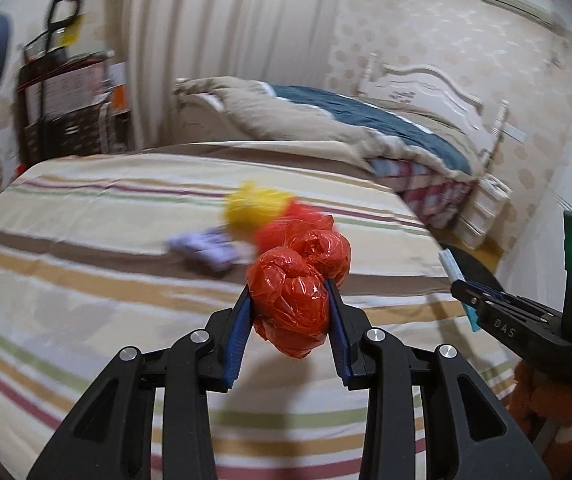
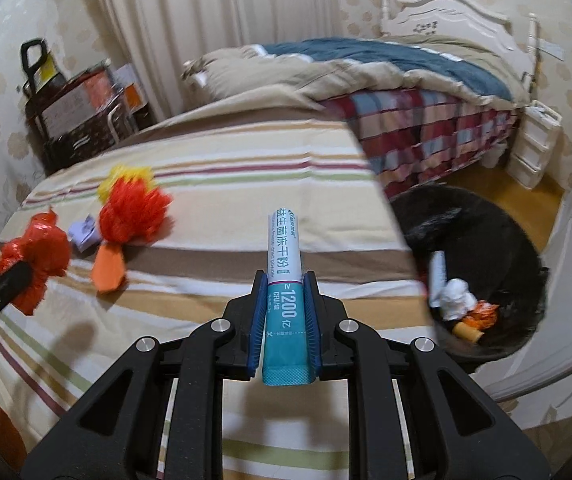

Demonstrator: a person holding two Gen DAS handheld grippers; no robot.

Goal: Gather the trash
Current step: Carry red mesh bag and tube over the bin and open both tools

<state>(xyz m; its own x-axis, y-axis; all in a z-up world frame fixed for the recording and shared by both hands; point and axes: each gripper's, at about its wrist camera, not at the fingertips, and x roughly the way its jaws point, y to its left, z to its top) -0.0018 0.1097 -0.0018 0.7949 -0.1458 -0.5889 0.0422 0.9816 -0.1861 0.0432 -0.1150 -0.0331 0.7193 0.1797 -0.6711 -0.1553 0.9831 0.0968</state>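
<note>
My left gripper [image 1: 290,288] is shut on a crumpled red plastic bag [image 1: 297,296], held above the striped bed [image 1: 106,280]. In the right wrist view the same red bag [image 2: 34,256] hangs at the far left. My right gripper [image 2: 284,280] is shut on a white and teal sachet [image 2: 284,276] that stands upright between the pads. On the bed lie a red and yellow fluffy toy [image 2: 132,208], a small crumpled purple paper [image 2: 82,234] and an orange piece [image 2: 108,266]. A black trash bin [image 2: 485,272] stands on the floor to the right of the bed, with several scraps inside.
A second bed with a beige and blue quilt [image 2: 365,64] stands behind, with a white headboard [image 2: 449,12]. A dark cart of boxes [image 2: 82,116] sits at the back left by the curtain. White drawers [image 2: 533,144] stand at the far right on the wooden floor.
</note>
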